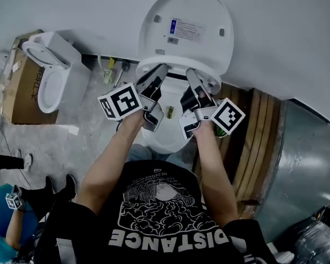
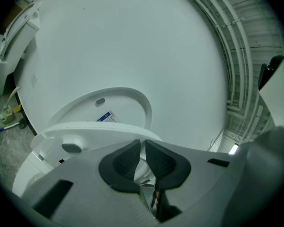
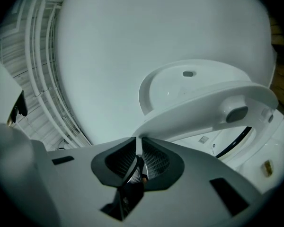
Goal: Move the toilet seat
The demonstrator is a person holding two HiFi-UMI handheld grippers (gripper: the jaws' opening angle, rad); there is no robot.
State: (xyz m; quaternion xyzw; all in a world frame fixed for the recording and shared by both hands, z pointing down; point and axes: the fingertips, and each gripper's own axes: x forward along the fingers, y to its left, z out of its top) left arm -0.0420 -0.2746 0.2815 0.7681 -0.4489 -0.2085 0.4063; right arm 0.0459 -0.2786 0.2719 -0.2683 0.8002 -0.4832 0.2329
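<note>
A white toilet stands against the wall with its lid [image 1: 187, 29] upright. The toilet seat [image 1: 179, 69] is lifted off the bowl [image 1: 166, 133] and tilts up at the front. My left gripper [image 1: 163, 70] grips the seat's front edge on the left, and my right gripper [image 1: 190, 73] grips it on the right. In the left gripper view the dark pads [image 2: 128, 162] pinch the thin rim of the seat [image 2: 94, 129], with the lid [image 2: 118, 103] behind. The right gripper view shows the same: pads [image 3: 156, 162] closed on the seat [image 3: 203, 108], bowl underneath.
A second toilet [image 1: 52, 70] sits on the left beside a cardboard box [image 1: 22, 87]. Wooden planks [image 1: 258, 131] and a grey metal sheet [image 1: 311, 164] lie to the right. Another person's shoes [image 1: 44, 194] are at lower left on the concrete floor.
</note>
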